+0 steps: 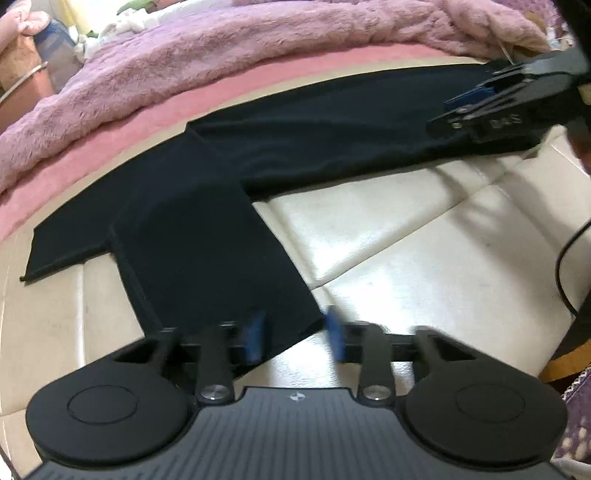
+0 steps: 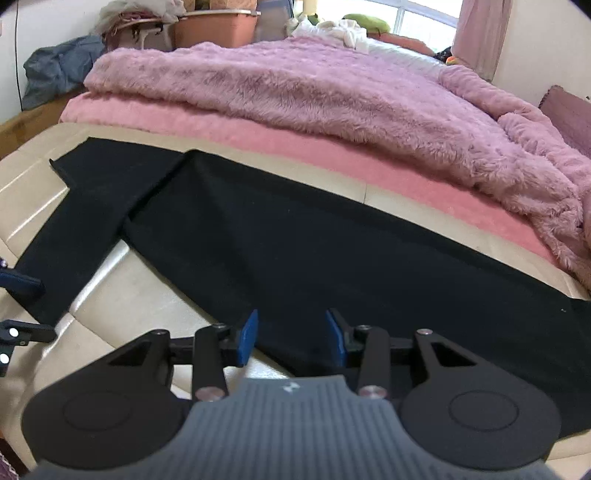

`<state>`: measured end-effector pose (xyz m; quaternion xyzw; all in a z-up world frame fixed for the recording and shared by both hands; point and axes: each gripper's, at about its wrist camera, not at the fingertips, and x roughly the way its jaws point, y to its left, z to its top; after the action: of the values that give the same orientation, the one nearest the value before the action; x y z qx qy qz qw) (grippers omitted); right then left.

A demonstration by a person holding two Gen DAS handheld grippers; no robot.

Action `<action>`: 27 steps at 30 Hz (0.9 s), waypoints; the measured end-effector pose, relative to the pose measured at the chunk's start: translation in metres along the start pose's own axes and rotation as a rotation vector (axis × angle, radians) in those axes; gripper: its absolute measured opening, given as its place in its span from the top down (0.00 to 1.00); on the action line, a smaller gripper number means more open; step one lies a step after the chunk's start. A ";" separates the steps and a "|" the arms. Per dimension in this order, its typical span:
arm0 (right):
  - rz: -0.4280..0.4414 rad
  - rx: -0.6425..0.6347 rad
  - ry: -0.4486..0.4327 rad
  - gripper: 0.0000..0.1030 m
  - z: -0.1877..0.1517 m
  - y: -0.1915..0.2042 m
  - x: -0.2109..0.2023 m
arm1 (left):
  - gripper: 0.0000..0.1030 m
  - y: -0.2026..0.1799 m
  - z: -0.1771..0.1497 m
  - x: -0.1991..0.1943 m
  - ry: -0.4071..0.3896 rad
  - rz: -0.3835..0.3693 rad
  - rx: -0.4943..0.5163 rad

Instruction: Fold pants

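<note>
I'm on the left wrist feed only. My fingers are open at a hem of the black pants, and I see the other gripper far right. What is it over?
Observer: In its own camera the right gripper is open over the long run of the black pants, nothing pinched between its blue pads.
Operator: Does the fabric carry on past it?
Observer: Yes, the pants run on to the right, past that gripper, to the frame's edge.
Operator: What is behind the fluffy blanket?
Observer: Beyond the purple blanket a pink storage bin stands at the back left and a window shows at the back right.
</note>
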<state>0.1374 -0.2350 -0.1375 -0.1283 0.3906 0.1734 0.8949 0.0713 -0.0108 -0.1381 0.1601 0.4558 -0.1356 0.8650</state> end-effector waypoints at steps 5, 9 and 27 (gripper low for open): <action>-0.017 -0.008 0.009 0.64 0.010 -0.012 0.014 | 0.98 0.006 0.002 -0.012 -0.062 0.081 -0.027; -0.061 -0.063 0.011 0.64 0.013 -0.015 0.019 | 0.98 0.041 0.022 -0.042 -0.125 0.083 -0.115; -0.146 -0.041 0.011 0.64 0.046 -0.060 0.060 | 0.98 0.281 0.105 -0.026 -0.028 0.106 -0.433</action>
<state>0.2300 -0.2598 -0.1460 -0.1759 0.3817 0.1151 0.9001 0.2426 0.2059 -0.0176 -0.0075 0.4532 0.0088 0.8913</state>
